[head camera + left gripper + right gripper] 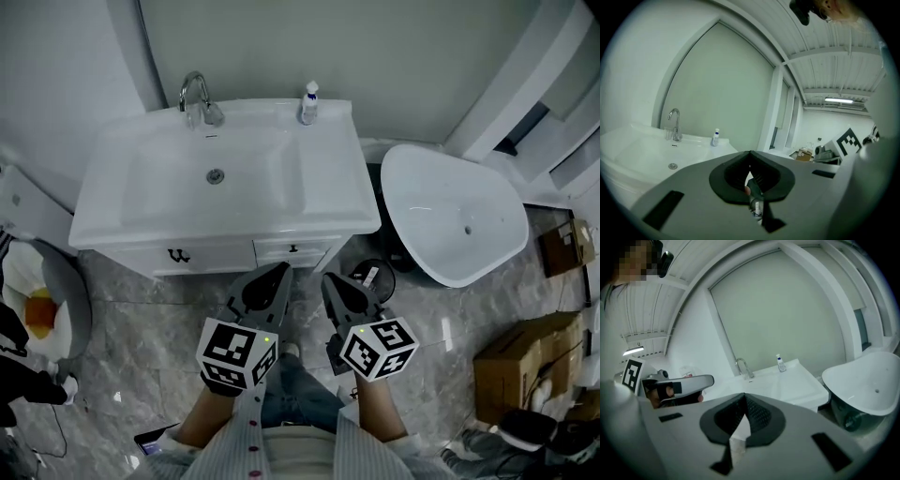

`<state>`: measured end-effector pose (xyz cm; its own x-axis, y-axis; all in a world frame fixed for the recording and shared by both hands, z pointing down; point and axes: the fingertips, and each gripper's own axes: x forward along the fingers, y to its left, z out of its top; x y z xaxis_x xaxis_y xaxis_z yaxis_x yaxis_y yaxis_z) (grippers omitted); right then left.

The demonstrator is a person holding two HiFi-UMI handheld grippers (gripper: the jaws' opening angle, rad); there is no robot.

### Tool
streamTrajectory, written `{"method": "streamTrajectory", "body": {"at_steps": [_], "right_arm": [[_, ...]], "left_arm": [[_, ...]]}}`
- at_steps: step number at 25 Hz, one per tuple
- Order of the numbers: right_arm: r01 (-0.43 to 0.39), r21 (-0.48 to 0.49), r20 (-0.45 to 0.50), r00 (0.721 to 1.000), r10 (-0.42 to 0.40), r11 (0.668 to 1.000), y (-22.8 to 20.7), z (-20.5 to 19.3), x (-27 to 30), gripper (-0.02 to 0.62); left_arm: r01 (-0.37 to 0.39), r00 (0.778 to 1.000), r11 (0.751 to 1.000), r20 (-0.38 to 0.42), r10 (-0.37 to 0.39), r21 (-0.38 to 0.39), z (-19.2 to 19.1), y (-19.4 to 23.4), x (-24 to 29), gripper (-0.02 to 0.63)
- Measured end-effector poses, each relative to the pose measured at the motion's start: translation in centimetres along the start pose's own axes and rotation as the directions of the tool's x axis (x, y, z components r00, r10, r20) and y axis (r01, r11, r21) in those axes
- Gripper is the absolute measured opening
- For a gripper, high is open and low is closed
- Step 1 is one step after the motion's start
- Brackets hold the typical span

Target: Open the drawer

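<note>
A white vanity [328, 211] with a sink stands ahead of me. Its small drawer [314, 252] is closed in the front panel at the right and has a dark handle [292, 248]. My left gripper [281, 270] hangs just below the drawer front, apart from it, with its jaws shut and nothing between them. My right gripper [328, 278] floats beside it to the right, below the drawer's right end, its jaws also together and empty. The left gripper view shows the sink top [656, 150] beyond the shut tips [750, 153]; the right gripper view shows the sink [787, 380] past its tips [744, 395].
A second dark handle [178, 255] sits on the vanity front at the left. Faucet [197, 98] and a small bottle [307, 103] stand on the sink top. A white oval tub [455, 216] lies close on the right, cardboard boxes [520, 361] farther right, a bin [42, 305] at the left.
</note>
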<state>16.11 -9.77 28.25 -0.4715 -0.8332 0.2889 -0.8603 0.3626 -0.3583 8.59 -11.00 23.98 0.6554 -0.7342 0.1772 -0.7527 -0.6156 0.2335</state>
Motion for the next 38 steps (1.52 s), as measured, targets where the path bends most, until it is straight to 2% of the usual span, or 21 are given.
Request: {"method": "streamTrajectory", "body": {"at_steps": [9, 19, 26, 38], "right_arm": [[0.031, 0.028, -0.045, 0.999, -0.03, 0.999, -0.4, -0.7, 3.4, 0.006], [0.098, 0.046, -0.084, 0.992, -0.094, 0.994, -2.4, -3.0, 7.1, 0.006], [0.098, 0.061, -0.158, 0.983, -0.088, 0.993, -4.6, -6.5, 8.9, 0.006], [0.062, 0.093, -0.287, 0.957, -0.033, 0.994, -8.1, -12.1, 12.3, 0.006]], "left_arm": [[0.03, 0.998, 1.0, -0.055, -0.03, -0.005, -0.5, 2.7, 2.1, 0.017], [0.075, 0.986, 0.997, -0.148, -0.076, -0.008, -4.2, 5.8, 4.3, 0.017], [0.057, 0.974, 0.998, -0.22, -0.061, -0.023, -8.4, 7.1, 5.2, 0.017], [-0.029, 0.957, 0.997, -0.289, 0.007, -0.072, -15.2, 9.0, 8.8, 0.017]]}}
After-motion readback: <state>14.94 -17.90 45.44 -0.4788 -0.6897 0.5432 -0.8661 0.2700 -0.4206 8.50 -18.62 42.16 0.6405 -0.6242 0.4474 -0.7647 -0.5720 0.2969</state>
